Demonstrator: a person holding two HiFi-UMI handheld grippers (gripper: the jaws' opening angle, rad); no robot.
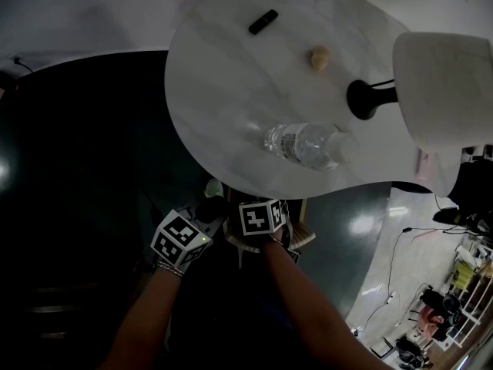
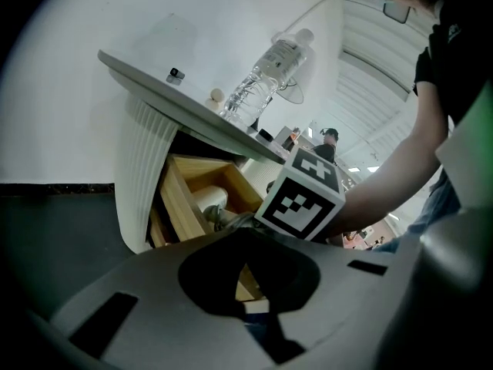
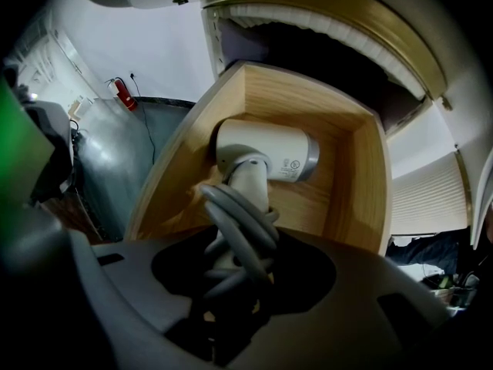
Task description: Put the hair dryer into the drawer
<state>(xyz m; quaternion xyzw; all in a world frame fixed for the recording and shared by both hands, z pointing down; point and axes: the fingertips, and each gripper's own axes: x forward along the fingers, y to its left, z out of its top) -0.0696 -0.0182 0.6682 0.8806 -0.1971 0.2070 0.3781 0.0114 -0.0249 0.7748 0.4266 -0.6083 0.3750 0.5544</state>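
Observation:
The white hair dryer (image 3: 266, 151) lies inside the open wooden drawer (image 3: 362, 183), barrel across the back, its grey cord wound round the handle. My right gripper (image 3: 235, 272) is shut on that wrapped handle at the drawer's front. In the left gripper view the drawer (image 2: 192, 206) juts from under the tabletop, with the hair dryer (image 2: 209, 200) pale inside it and the right gripper's marker cube (image 2: 304, 195) in front. My left gripper (image 2: 246, 280) hangs just left of the drawer, jaws together and holding nothing. From the head view both grippers, left (image 1: 185, 233) and right (image 1: 262, 218), sit under the table's near edge.
A round white marble table (image 1: 223, 75) carries a clear water bottle (image 1: 304, 143) on its side, a lamp (image 1: 439, 91) with a black base, a small black item (image 1: 263, 21) and a beige knob (image 1: 319, 58). Dark floor surrounds it. A person stands at the right of the left gripper view.

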